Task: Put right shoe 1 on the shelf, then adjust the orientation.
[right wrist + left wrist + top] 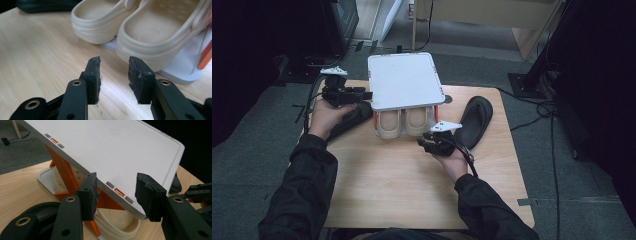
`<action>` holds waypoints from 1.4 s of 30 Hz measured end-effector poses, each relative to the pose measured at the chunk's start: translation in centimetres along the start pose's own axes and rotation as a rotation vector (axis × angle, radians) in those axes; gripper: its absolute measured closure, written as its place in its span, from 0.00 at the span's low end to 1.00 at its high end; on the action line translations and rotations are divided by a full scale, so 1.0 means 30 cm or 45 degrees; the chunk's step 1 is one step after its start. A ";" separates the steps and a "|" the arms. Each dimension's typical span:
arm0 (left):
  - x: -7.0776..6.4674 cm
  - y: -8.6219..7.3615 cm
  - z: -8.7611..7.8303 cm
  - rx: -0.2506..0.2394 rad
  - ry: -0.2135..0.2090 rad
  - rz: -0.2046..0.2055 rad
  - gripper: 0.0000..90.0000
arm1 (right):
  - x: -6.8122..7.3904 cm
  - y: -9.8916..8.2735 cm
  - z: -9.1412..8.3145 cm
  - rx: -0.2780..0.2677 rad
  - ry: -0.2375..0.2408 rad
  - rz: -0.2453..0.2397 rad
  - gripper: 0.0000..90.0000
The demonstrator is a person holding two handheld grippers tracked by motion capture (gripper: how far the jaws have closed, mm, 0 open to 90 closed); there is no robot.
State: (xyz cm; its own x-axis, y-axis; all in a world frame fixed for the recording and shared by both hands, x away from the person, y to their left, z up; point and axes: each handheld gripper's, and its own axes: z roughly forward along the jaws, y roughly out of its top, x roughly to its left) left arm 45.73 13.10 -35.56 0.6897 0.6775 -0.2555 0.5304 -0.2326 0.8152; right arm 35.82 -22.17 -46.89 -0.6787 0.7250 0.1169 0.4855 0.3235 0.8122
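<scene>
Cream clogs [403, 123] on wooden table [412, 190]

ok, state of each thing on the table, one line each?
Cream clogs: paired, on the rack's lower shelf, heels out.
White rack: upright on table, top shelf bare.
Black slipper at the right: flat on table, loose.
Black slipper at the left: on table under left hand.
Left tool: open, at top shelf edge.
Right tool: open, holding nothing, before the clogs.

Dim room, dark edges; table evenly lit from above, soft shadows; close jaws slightly blurred.
</scene>
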 end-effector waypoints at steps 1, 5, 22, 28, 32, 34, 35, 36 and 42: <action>-0.005 -0.004 -0.012 0.000 0.002 0.013 0.57 | 0.001 -0.004 -0.014 0.001 0.008 -0.016 0.67; -0.020 -0.034 -0.051 0.002 0.031 0.064 0.54 | -0.003 -0.027 -0.064 0.001 0.026 -0.027 0.65; 0.054 -0.230 -0.115 0.045 0.117 0.053 0.53 | -0.051 -0.054 -0.116 0.005 0.067 -0.062 0.64; 0.101 -0.300 -0.114 0.065 0.161 0.013 0.53 | -0.058 -0.058 -0.099 -0.009 0.105 0.000 0.65; 0.130 -0.334 -0.104 0.099 0.172 0.004 0.53 | -0.045 -0.057 -0.083 -0.014 0.121 -0.002 0.65; 0.137 -0.345 -0.099 0.112 0.179 0.009 0.53 | -0.036 -0.056 -0.074 -0.006 0.127 -0.017 0.65; 0.141 -0.349 -0.098 0.116 0.186 0.023 0.53 | -0.031 -0.055 -0.071 -0.002 0.129 -0.024 0.65; 0.146 -0.353 -0.097 0.115 0.188 0.027 0.53 | -0.027 -0.055 -0.068 -0.003 0.130 -0.029 0.65; 0.190 -0.383 -0.080 0.134 0.197 -0.006 0.55 | -0.019 -0.053 -0.064 0.010 0.122 -0.051 0.65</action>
State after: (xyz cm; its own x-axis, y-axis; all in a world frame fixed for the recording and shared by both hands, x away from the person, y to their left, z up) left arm 42.39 21.32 -45.14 0.6076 0.7759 -0.1698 0.5875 -0.2952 0.7534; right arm 34.39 -24.27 -47.15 -0.7470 0.6502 0.1388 0.4611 0.3561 0.8128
